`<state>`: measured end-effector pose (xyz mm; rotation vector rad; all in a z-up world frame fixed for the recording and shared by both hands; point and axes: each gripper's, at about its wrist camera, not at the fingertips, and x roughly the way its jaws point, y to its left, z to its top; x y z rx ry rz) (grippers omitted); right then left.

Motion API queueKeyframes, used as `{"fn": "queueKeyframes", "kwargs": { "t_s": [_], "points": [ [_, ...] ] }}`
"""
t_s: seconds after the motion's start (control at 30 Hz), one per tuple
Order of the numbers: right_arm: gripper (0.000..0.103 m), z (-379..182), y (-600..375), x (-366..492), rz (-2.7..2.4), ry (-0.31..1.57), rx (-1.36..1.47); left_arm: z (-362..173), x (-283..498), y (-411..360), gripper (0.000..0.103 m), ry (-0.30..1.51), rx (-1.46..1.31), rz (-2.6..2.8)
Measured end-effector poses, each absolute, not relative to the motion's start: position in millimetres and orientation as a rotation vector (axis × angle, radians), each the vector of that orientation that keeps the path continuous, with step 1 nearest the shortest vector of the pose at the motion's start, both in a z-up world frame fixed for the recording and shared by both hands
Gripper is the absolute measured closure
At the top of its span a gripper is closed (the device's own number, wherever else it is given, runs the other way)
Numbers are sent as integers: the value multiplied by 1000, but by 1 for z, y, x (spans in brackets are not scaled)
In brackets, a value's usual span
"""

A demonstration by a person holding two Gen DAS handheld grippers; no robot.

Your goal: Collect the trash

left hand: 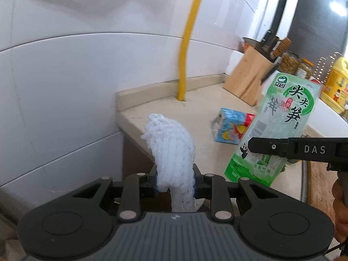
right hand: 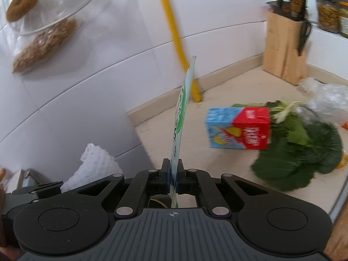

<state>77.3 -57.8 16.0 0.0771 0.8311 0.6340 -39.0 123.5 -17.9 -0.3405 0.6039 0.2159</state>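
Your left gripper [left hand: 175, 182] is clamped on the white foam mesh fruit sleeve [left hand: 171, 150]; pads pinch it near its lower third, and the rest stands up and curls over. It's light and squashy, so it will deform but not slip much. Grip looks fine where it is.

Your right gripper [right hand: 173, 178] is closed on the green-and-clear plastic snack pouch [left hand: 278, 126], held edge-on in the right wrist view, jaws nearly touching. The film looks thin, flat and floppy, probably slick, so I'd keep the pinch well in from the edge as you have it. The pouch hangs upright, just off the front edge of the beige stone countertop [left hand: 206, 111].

Both pieces are in the air, near each other, off the counter's left corner. No bin shows in either view, so I can't tell where they go.

Next on the counter: a blue-and-red juice carton [right hand: 239, 128] lying on its side. Likely empty, light, stiff-walled but crushable; take it across the narrow faces. Touching its right end are loose dark green leaves [right hand: 304, 148], limp and tearable, and behind them crumpled clear plastic wrap [right hand: 326, 102]; both need a scoop or a bunched pinch.

Further back, a yellow pipe [right hand: 178, 50] rises at the wall, and a wooden knife block [right hand: 285, 50] stands well apart. Leave those.
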Motion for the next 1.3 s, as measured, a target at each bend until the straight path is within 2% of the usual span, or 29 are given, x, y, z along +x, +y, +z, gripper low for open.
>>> {"fn": "queueKeyframes", "kwargs": {
  "t_s": [0.73, 1.3],
  "points": [
    [96, -4, 46, 53, 850, 907, -63, -35, -91, 186, 81, 593, -385, 433],
    [96, -50, 90, 56, 891, 1028, -153, -70, -75, 207, 81, 736, -423, 497]
  ]
}}
